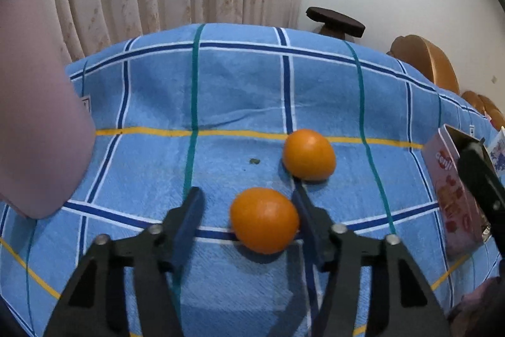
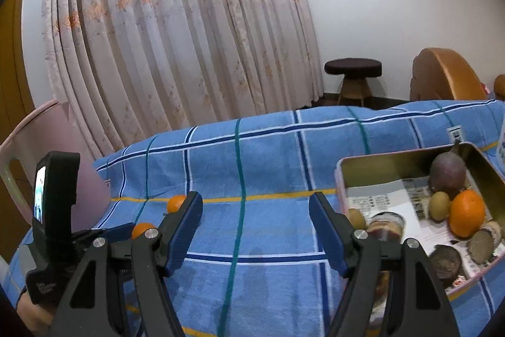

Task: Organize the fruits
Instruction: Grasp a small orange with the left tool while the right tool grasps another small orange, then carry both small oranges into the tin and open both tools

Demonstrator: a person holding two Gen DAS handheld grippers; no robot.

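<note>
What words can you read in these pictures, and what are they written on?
"cenji", or close to it: white letters in a red patch on the side of the pink tin, partly blurred.
Paper lining inside the tin: printed text, too blurred to read.
White tag on the blue cloth: print too small to read.
Left gripper handle: small print, unreadable.

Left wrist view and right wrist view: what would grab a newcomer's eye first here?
Two oranges on the blue checked cloth: the near orange sits between the open fingers of the left gripper, and the far orange lies just beyond it. In the right wrist view, the open right gripper points over bare cloth, beside a tin tray at right holding mixed fruit.
</note>
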